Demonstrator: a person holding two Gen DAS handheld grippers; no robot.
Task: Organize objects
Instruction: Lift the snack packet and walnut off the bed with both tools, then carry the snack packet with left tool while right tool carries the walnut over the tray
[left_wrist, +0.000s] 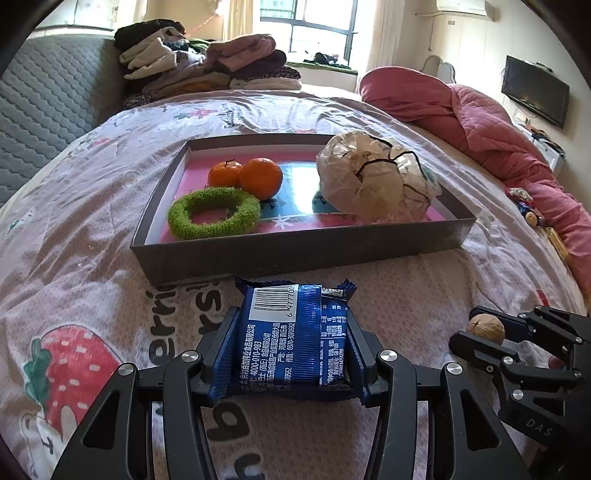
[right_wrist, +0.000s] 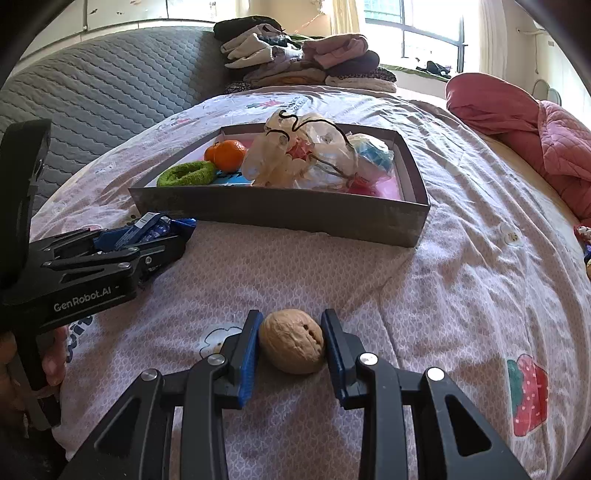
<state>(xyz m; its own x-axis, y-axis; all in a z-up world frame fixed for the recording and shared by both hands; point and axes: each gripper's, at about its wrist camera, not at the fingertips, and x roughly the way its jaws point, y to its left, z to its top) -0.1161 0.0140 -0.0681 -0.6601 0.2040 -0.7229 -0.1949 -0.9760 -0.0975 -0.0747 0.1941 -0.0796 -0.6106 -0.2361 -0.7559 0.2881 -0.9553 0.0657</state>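
A blue snack packet (left_wrist: 295, 339) is clasped between the pads of the left gripper (left_wrist: 293, 350), lying flat on the strawberry-print bedspread (left_wrist: 92, 295) just in front of the near wall of a shallow grey box tray (left_wrist: 295, 254). A walnut (right_wrist: 291, 341) is held between the blue pads of the right gripper (right_wrist: 291, 343), low over the bedspread and to the right of the packet; both pads appear to touch its shell, though the contact on the right side is narrow. Inside the tray, two mandarins (left_wrist: 245, 175) are seen at the far left, a green fuzzy ring (left_wrist: 214, 218) lies in front of them, and a crumpled clear plastic bag (left_wrist: 373, 177) with a black cord fills the right part. A patch of bare tray floor is left open in the middle, between the ring and the bag. The step in hand is judged to be the pick-up: both items have been gripped but neither has yet been carried over the tray wall. For the next move, each gripper would need to be raised enough for its item to clear the near wall, then brought forward and lowered over free floor before being released. The packet is best aimed at the open middle; the walnut, being round, is likely to roll and should be set down low, near a wall or another item.
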